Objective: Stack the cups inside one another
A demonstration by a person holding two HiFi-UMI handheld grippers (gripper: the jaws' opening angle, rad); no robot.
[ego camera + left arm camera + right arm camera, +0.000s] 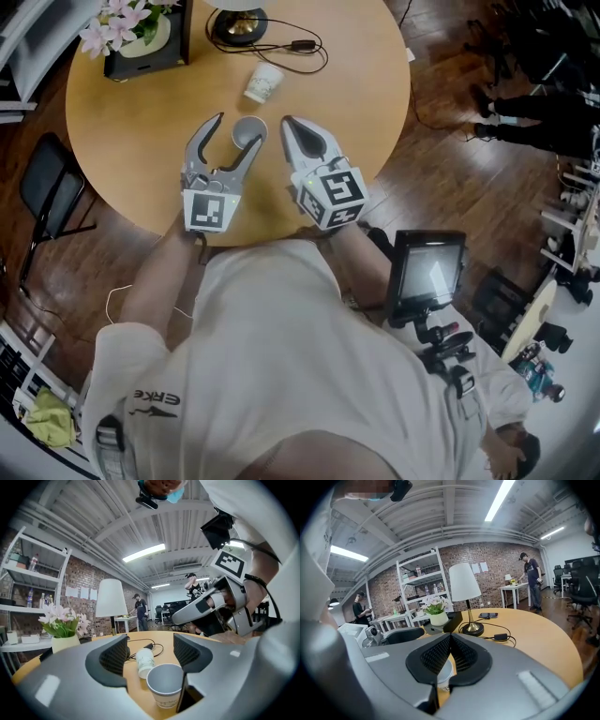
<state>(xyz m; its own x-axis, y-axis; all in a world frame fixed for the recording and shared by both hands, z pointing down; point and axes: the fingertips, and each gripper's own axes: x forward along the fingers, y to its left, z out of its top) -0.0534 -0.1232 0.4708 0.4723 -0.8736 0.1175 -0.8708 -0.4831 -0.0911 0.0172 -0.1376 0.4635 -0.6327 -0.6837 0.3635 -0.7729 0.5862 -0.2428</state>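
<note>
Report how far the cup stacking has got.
Done: nothing; the upright cup and the tipped cup sit apart on the table. In hand: nothing gripped; the left gripper is open with the upright cup by its right finger, and the right gripper is shut and empty. Left: grip one cup and nest it in the other.

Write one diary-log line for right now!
left gripper: open, by upright cup | right gripper: shut, empty | second cup: on its side on table
</note>
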